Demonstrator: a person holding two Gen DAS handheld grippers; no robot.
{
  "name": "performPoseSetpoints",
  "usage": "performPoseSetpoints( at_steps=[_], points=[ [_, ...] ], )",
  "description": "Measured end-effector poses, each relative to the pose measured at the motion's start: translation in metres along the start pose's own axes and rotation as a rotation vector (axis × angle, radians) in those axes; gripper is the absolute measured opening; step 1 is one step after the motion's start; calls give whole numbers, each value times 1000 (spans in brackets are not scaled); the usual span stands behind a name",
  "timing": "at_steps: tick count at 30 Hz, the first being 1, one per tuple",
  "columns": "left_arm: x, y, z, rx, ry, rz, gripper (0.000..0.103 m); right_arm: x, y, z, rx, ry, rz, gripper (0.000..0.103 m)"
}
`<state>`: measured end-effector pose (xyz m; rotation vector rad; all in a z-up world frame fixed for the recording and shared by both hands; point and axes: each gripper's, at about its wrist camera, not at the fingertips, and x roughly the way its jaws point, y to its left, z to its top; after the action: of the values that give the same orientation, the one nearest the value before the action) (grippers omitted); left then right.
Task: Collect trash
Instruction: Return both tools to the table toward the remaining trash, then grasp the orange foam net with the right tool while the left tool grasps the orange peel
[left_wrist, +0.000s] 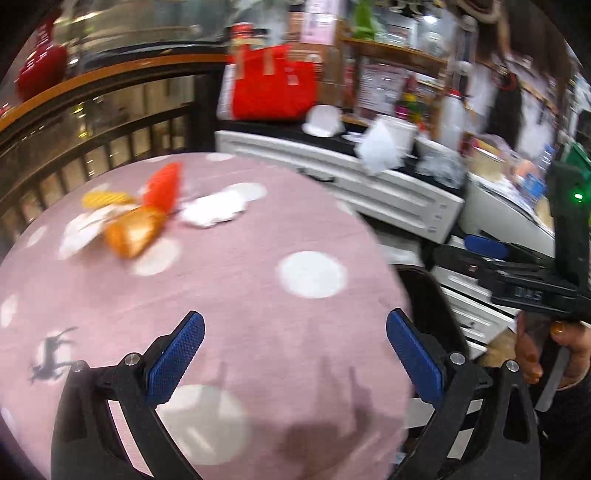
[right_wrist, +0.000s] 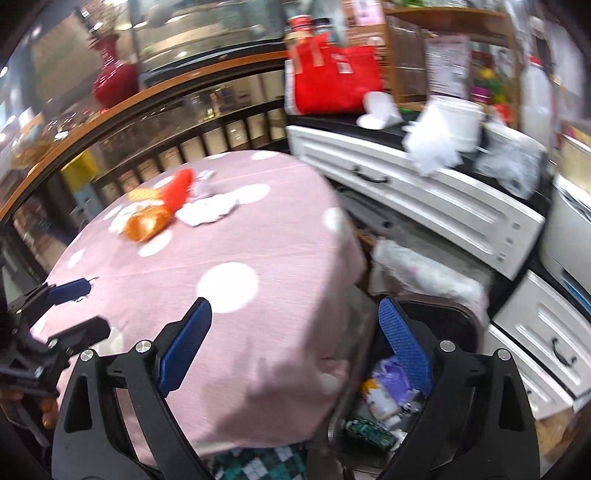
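Note:
Trash lies blurred at the far left of the pink dotted table: an orange wrapper, a red wrapper, a yellow wrapper and crumpled white paper. The same pile shows in the right wrist view as the orange wrapper and the white paper. My left gripper hovers open over the near part of the table, with nothing between its fingers. My right gripper is open and empty too, over the table's right edge. Below it a dark bin holds a purple wrapper and other trash.
White drawer cabinets run along the right, with a red bag and white plastic bags on top. A dark railing curves behind the table. A checkered cloth hangs at the table's near edge.

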<state>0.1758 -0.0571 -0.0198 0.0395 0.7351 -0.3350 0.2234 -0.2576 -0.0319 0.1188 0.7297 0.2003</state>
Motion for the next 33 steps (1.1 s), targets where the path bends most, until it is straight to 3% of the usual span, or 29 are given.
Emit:
performPoseSetpoints(
  at_steps=[7,12,17,22,27,33],
  points=[
    [-5,79,-6,-113,8,99,97,32,53,15,-74,50,98,91],
    [-8,141,-8,-217,23,125,97,53,86,25,-125,83,155,91],
    [-4,182,-4,-256,29,190,97,80,119,38,-149,134,220,91],
    [2,203,1,-265,35,208,97,103,149,54,-183,139,238,91],
    [11,208,10,-284,32,156,97,137,162,90,-164,120,207,90],
    [30,197,26,-273,30,88,97,187,165,134,-113,115,177,75]
  ],
)
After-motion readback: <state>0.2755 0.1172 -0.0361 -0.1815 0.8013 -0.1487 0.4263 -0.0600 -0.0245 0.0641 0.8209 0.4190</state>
